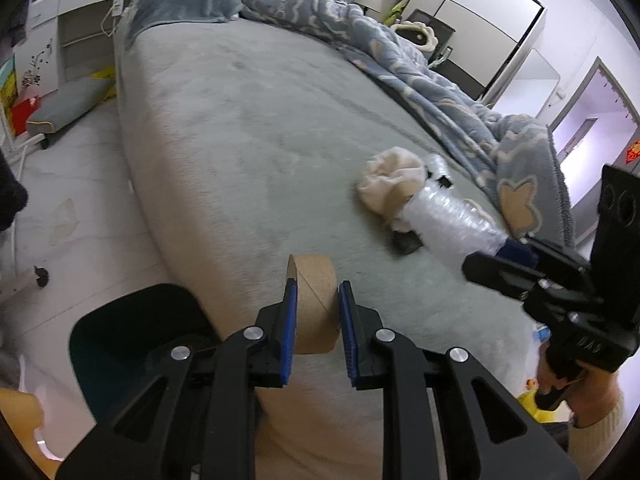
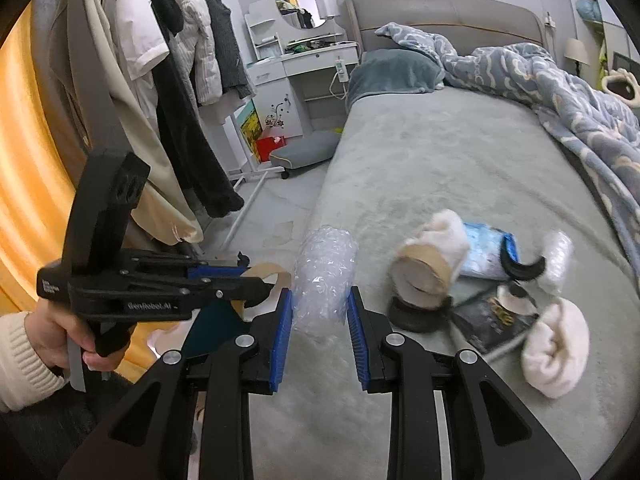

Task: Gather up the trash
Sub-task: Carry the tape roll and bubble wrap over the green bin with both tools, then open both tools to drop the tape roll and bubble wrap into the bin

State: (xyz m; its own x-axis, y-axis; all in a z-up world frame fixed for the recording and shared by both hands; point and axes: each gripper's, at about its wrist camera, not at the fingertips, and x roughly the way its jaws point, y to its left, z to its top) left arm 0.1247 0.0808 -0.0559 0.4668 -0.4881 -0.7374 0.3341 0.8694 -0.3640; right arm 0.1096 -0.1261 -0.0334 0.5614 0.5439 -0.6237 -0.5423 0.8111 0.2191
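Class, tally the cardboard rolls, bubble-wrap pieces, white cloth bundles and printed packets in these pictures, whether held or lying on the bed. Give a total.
Cardboard rolls: 2
Bubble-wrap pieces: 2
White cloth bundles: 2
Printed packets: 2
Total: 8

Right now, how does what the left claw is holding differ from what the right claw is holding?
The left claw holds a brown cardboard tube; the right claw holds a bubble wrap roll. The cardboard tube is opaque, smooth and rigid-looking, while the bubble wrap roll is clear, bumpy and looks soft. The bubble wrap roll looks bulkier. Both are roughly cylindrical and sit between blue pads over the bed.
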